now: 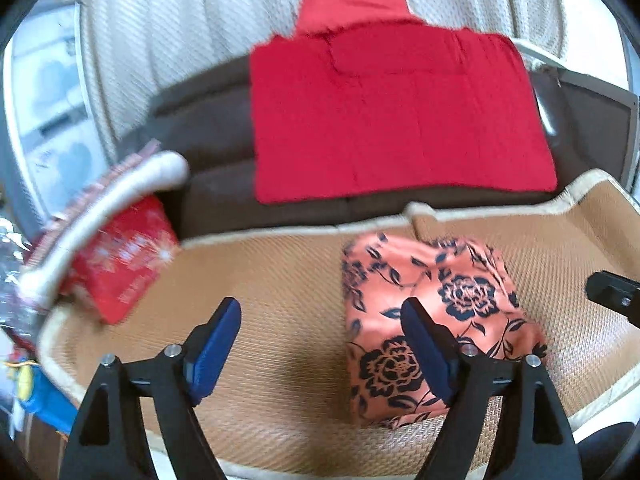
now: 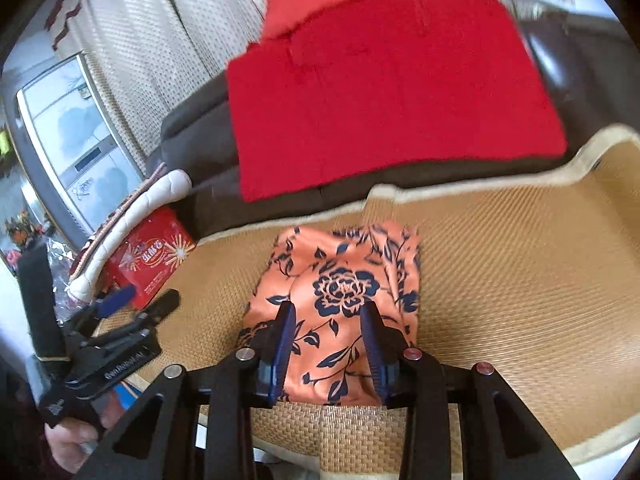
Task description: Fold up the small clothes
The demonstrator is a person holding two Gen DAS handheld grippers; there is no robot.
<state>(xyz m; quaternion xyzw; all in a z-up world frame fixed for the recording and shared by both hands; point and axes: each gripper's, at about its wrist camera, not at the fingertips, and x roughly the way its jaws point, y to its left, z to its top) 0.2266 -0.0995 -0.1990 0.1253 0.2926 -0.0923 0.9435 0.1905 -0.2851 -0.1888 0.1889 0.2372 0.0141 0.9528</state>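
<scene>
A folded orange cloth with dark blue flowers lies flat on a woven tan mat. My left gripper hovers open over the bare mat just left of the cloth, with nothing between its blue pads. The right wrist view shows it at the left edge, held by a hand. My right gripper hangs above the near half of the cloth. Its jaws stand partly apart and grip nothing. A red cloth lies spread on the dark cushion behind.
A red printed packet and a white padded roll sit at the mat's left end. A dark brown cushion runs behind the mat, with pale curtains beyond. A glazed door is at far left.
</scene>
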